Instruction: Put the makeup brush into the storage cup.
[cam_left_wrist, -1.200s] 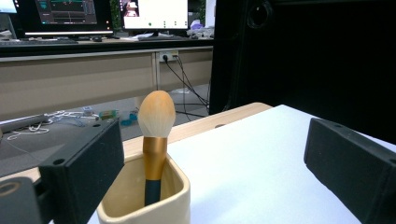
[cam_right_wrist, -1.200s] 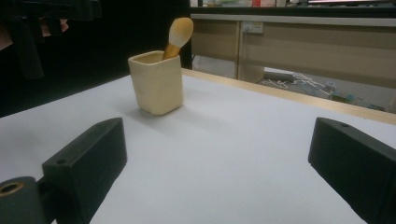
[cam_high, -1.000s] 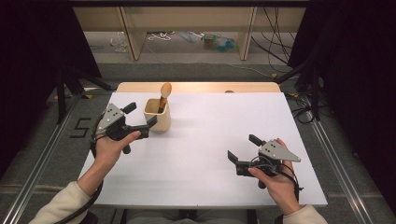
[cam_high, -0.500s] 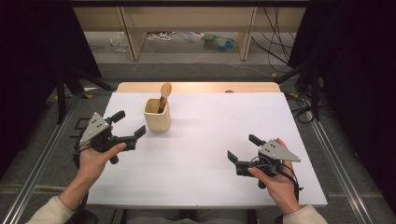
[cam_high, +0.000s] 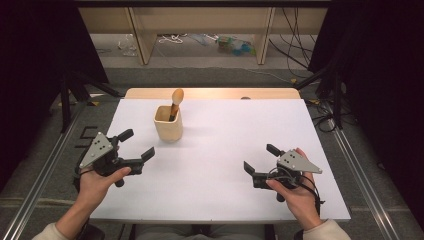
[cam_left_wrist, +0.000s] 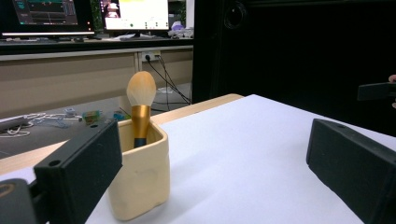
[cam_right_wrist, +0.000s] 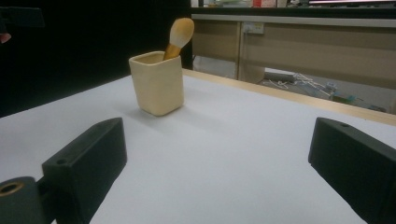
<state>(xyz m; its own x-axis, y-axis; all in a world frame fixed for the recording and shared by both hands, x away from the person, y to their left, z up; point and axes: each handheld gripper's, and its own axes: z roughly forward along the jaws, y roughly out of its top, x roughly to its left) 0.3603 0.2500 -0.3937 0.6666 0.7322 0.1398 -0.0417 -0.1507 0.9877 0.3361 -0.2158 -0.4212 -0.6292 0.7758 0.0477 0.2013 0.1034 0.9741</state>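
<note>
— Since you're closer, what is that cream holder (cam_high: 168, 126) made of?

— Looks like smooth matte ceramic, squarish with rounded corners, though from here I can't be sure. A makeup brush (cam_high: 175, 102) leans in it: pale fluffy head, gold ferrule, dark handle.

— And the grippers?

— The left gripper (cam_high: 134, 144) has its jaws spread wide, holding nothing; the holder stands just ahead of it, slightly to its right, not touching. The right gripper (cam_high: 260, 158) is spread too, empty, well apart from the holder, which sits far ahead toward its left.

— Room to move?

— Plenty. The white tabletop (cam_high: 230, 135) lies bare between both grippers, wooden edge beyond the holder.
</note>
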